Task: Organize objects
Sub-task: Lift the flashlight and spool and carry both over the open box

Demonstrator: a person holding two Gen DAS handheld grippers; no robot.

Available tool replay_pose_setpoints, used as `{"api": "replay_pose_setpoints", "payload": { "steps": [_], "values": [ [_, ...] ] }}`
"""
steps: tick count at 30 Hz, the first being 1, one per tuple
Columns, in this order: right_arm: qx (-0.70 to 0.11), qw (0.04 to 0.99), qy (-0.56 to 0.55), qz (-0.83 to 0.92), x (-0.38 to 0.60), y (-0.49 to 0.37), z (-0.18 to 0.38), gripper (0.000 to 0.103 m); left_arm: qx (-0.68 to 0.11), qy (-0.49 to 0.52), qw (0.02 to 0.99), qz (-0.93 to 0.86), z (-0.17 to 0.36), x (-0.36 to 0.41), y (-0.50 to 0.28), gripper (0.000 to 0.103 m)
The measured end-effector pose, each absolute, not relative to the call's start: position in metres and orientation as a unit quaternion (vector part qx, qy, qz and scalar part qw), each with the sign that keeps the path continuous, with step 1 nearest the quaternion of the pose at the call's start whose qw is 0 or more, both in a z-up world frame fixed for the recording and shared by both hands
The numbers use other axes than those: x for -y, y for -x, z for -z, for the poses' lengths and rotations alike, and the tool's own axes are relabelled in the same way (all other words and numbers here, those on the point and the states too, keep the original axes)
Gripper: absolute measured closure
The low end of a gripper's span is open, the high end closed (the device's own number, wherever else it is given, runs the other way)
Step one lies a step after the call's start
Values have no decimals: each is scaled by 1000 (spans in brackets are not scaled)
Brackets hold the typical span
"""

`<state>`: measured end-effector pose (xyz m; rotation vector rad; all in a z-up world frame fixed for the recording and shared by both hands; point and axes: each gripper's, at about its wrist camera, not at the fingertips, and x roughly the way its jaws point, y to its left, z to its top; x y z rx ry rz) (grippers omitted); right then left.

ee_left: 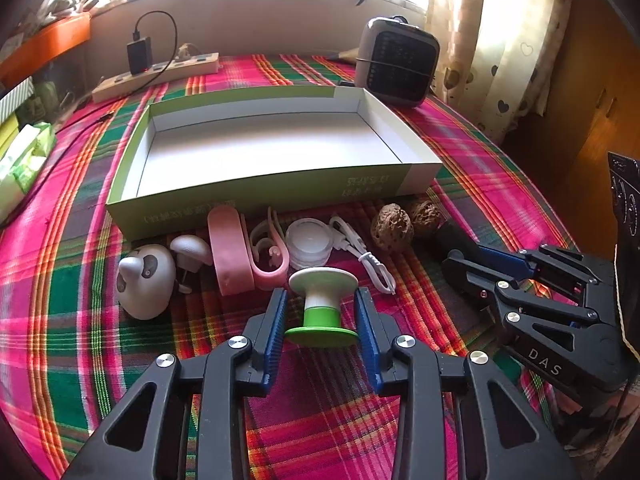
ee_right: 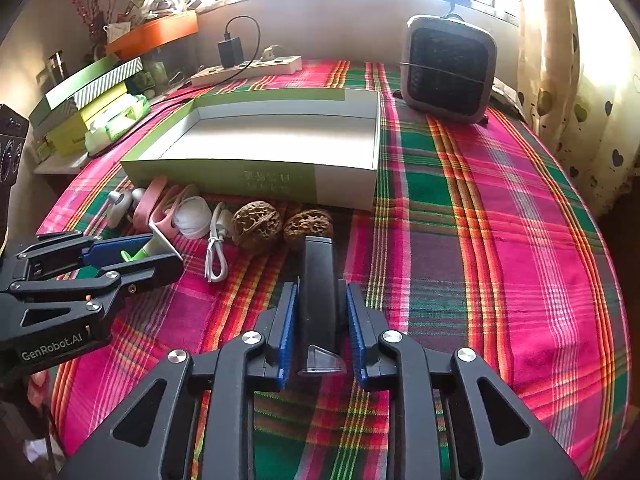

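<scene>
My left gripper [ee_left: 321, 312] has its blue pads on both sides of a green-and-white spool [ee_left: 322, 307] lying on the plaid cloth; the pads touch or nearly touch its rims. My right gripper [ee_right: 321, 320] straddles a long black bar-shaped object [ee_right: 318, 300], with small gaps beside each pad. An empty green-and-white box [ee_left: 256, 194] lies behind a row of items: a white panda figure [ee_left: 145, 280], a pink case [ee_left: 230, 250], a clear round jar [ee_left: 309, 241], a white cable [ee_left: 370, 258] and two walnuts [ee_left: 391, 226].
A small heater [ee_right: 448, 68] stands at the back right. A power strip with a black charger [ee_right: 248, 66] lies at the back. Stacked green boxes and tissue packs [ee_right: 100, 116] sit at the left. The plaid cloth [ee_right: 500, 220] stretches to the right of the box.
</scene>
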<state>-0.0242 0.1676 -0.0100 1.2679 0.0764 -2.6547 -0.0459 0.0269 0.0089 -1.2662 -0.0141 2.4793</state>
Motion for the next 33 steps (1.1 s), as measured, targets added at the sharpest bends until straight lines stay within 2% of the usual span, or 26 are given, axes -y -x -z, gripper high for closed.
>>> {"api": "replay_pose_setpoints", "payload": {
  "steps": [18, 33],
  "values": [
    [-26, 101, -416, 903, -166, 15, -2, 78, 9, 433, 186, -882, -26, -28, 38, 71],
    [-28, 106, -379, 919, -163, 19, -32, 78, 14, 417, 192, -888, -48, -24, 50, 71]
  ]
}}
